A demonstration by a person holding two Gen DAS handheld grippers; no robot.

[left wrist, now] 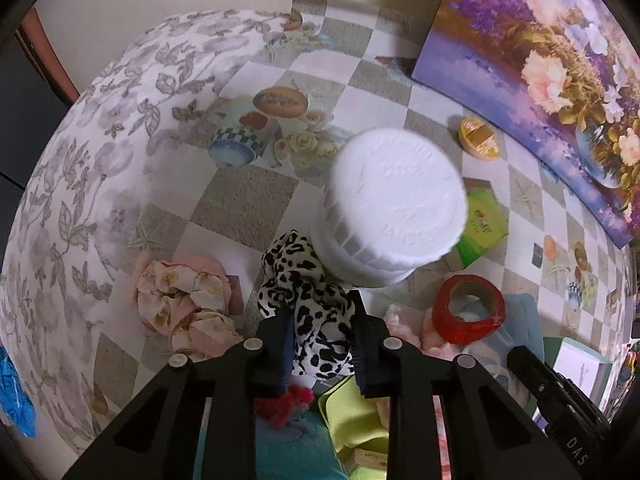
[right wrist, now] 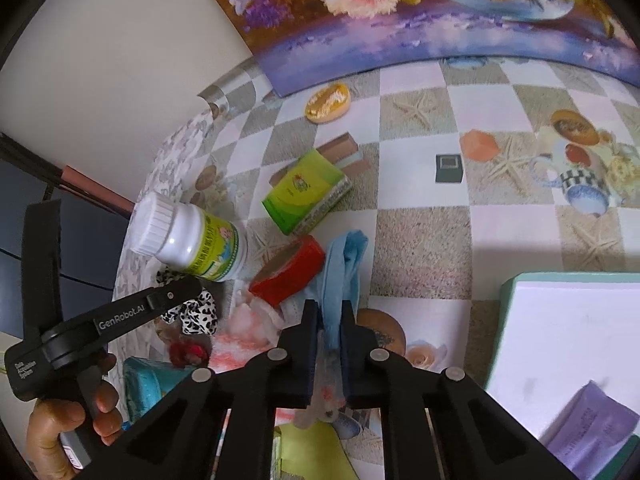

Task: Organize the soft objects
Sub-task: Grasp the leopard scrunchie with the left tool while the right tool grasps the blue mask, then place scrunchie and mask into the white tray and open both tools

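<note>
Checkered tablecloth (right wrist: 424,224) w/ floral painting (right wrist: 400,32) behind, plain wall (right wrist: 120,60)

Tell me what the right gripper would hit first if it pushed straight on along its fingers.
Likely the checkered tablecloth. The right gripper is shut on a light blue cloth and points steeply down; the red tape roll lies just left of that line.

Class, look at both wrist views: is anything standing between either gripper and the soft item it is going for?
Nothing visible does. The left gripper has its jaws closed on the black-and-white spotted cloth, and the right gripper is clamped on the blue cloth. The white bottle stands just beyond the spotted cloth, not in between.
</note>
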